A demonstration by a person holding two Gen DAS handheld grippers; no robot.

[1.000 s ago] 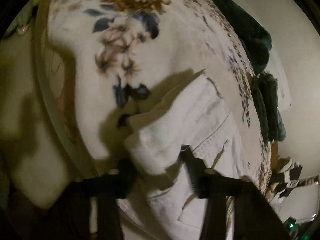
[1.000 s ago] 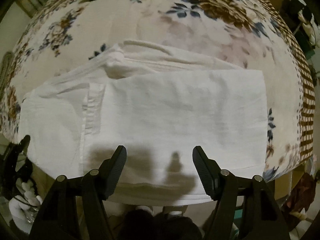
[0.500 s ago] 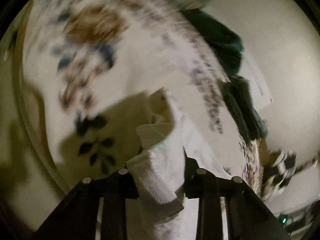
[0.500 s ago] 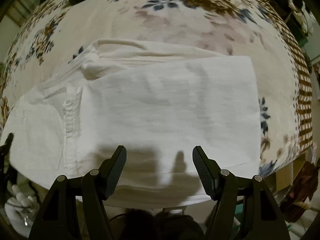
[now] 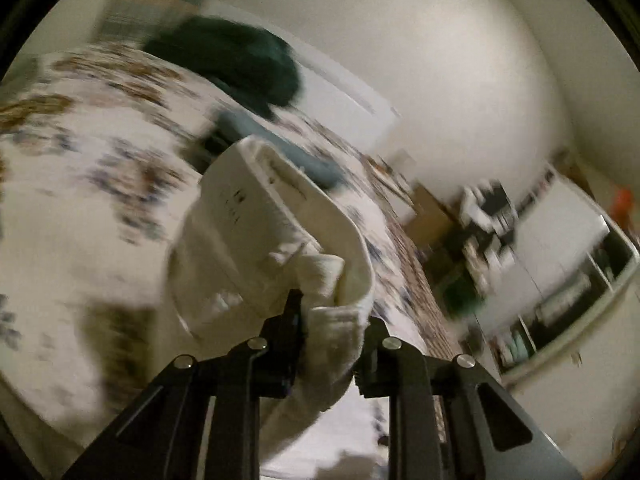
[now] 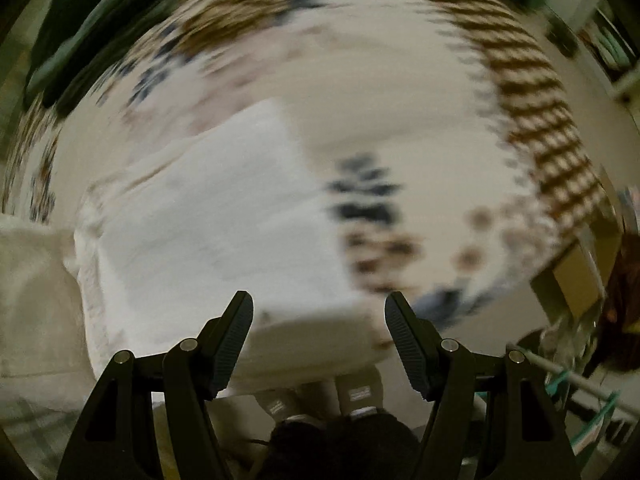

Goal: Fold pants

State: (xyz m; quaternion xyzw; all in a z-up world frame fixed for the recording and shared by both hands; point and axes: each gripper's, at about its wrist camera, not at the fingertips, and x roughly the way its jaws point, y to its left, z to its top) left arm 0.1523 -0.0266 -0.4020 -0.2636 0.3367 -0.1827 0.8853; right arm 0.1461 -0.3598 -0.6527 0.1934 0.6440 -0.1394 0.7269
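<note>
Already clamped in the left tongs [image 5: 332,312]: waistband end of the white pants [image 5: 256,236], lifted off the floral bed [image 5: 72,184]. Right tongs [image 6: 320,336] spread wide, gripping nothing, just above the folded leg end [image 6: 224,232] lying flat. Long axis left-to-right between both; fold likely carried rightward.

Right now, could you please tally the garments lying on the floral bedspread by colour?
White: 1, the white pants, one end clamped in the left tongs.
Dark green: 1, a bundle at the far edge.
Blue-grey: 1, a piece beside it; blur hides its kind.
Total: 3.
</note>
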